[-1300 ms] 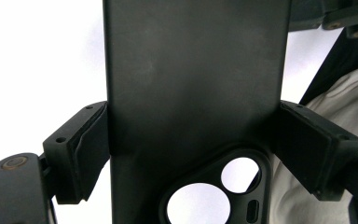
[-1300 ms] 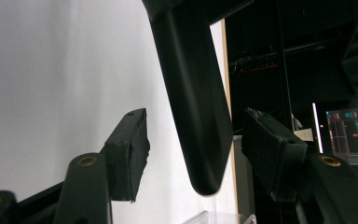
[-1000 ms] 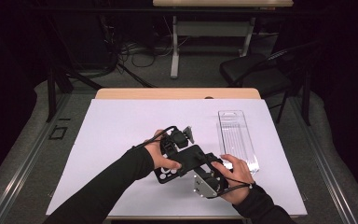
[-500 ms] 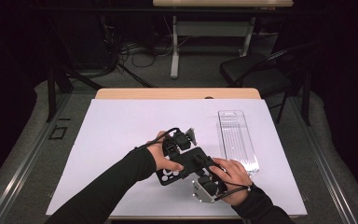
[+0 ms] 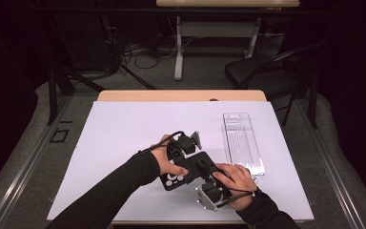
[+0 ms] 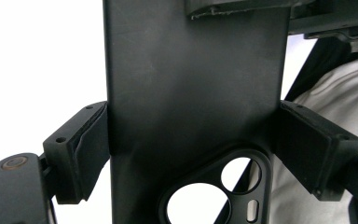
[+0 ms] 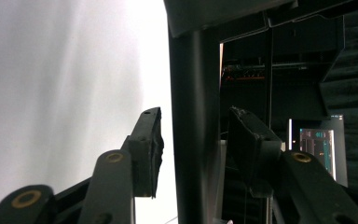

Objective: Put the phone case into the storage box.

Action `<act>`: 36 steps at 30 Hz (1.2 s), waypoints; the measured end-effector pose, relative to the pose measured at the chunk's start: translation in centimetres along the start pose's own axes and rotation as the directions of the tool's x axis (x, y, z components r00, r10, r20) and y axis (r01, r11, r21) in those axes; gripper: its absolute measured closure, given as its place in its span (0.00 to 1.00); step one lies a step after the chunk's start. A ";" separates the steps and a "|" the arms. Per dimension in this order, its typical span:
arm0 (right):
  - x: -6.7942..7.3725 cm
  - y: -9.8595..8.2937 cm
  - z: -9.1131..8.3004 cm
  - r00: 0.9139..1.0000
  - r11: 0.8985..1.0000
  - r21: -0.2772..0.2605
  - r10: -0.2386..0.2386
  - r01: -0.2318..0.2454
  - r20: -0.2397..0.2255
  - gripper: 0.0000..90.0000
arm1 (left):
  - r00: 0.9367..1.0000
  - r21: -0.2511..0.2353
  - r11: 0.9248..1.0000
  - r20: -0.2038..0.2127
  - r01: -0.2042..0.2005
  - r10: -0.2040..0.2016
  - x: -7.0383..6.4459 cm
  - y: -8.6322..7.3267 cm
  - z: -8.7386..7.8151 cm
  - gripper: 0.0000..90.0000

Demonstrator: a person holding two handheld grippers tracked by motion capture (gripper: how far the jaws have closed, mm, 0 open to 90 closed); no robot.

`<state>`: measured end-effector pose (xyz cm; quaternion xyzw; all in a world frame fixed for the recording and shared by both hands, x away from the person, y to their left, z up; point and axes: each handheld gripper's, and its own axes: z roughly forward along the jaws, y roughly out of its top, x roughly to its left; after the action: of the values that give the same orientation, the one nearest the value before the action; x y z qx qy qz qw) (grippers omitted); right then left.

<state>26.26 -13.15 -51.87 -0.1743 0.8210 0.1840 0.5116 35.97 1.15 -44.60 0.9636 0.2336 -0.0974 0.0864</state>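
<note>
The high view looked forward and down from above the person's side of the bench [image 5: 124, 129], far enough back to take in its whole white surface and the floor behind it. The left gripper view rode on the left gripper [image 6: 193, 140] and looked along its jaws at very close range onto the flat back of a black phone case [image 6: 191, 102]. The right gripper view rode on the right gripper [image 7: 193, 149] and faced the same phone case [image 7: 195, 116] edge-on, equally near. All three views shared that phone case [image 5: 187, 170] at the bench's near middle.
</note>
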 end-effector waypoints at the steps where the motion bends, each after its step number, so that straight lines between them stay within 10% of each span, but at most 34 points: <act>1: 0.0 0.0 0.0 1.000 1.000 0.003 0.001 -0.001 0.000 0.63 | 1.000 0.002 1.000 0.003 0.001 -0.001 0.0 0.0 0.0 0.17; 36: 0.5 -0.5 0.3 0.997 0.997 0.032 -0.074 0.073 0.037 0.79 | 0.997 -0.007 1.000 0.077 0.008 -0.007 -0.3 0.2 0.4 0.17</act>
<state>26.54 -13.48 -52.49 -0.1930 0.8067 0.1559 0.5364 35.77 0.73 -44.86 0.9579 0.2340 -0.1339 0.0985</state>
